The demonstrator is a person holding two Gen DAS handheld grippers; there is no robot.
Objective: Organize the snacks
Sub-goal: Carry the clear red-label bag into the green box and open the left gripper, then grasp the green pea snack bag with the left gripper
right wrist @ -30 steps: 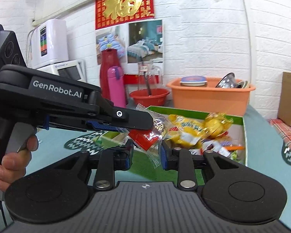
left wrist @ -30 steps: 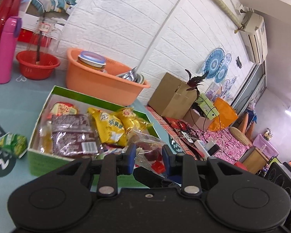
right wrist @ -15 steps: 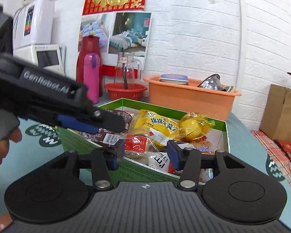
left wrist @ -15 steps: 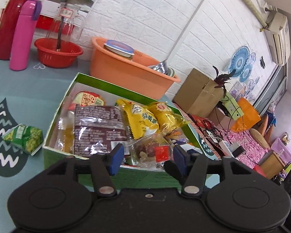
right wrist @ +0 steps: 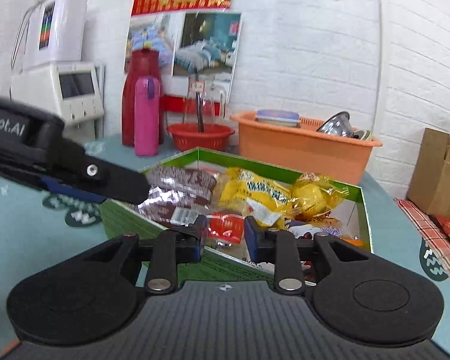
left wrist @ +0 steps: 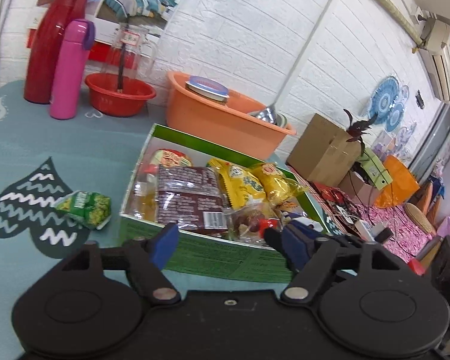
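A green snack box (left wrist: 213,255) (right wrist: 126,213) holds several packets: a dark brown one (left wrist: 189,195), yellow ones (left wrist: 243,186) (right wrist: 261,195) and a clear bag with a red label (left wrist: 255,222) (right wrist: 226,229) at the box's near edge. A green snack packet (left wrist: 85,208) lies on the table left of the box. My left gripper (left wrist: 225,240) is open and empty at the box's near wall; it also shows in the right wrist view (right wrist: 105,180). My right gripper (right wrist: 223,235) is open just in front of the red-label bag, which lies in the box.
An orange basin (left wrist: 225,120) with a tin and metal bowls stands behind the box. A red bowl (left wrist: 120,94), a pink flask (left wrist: 70,69) and a red flask (left wrist: 48,42) stand at the back left. A cardboard box (left wrist: 324,147) sits to the right.
Both grippers opened and drew back from the box. The red-label clear bag, held a second ago, now lies in the box at its near edge.
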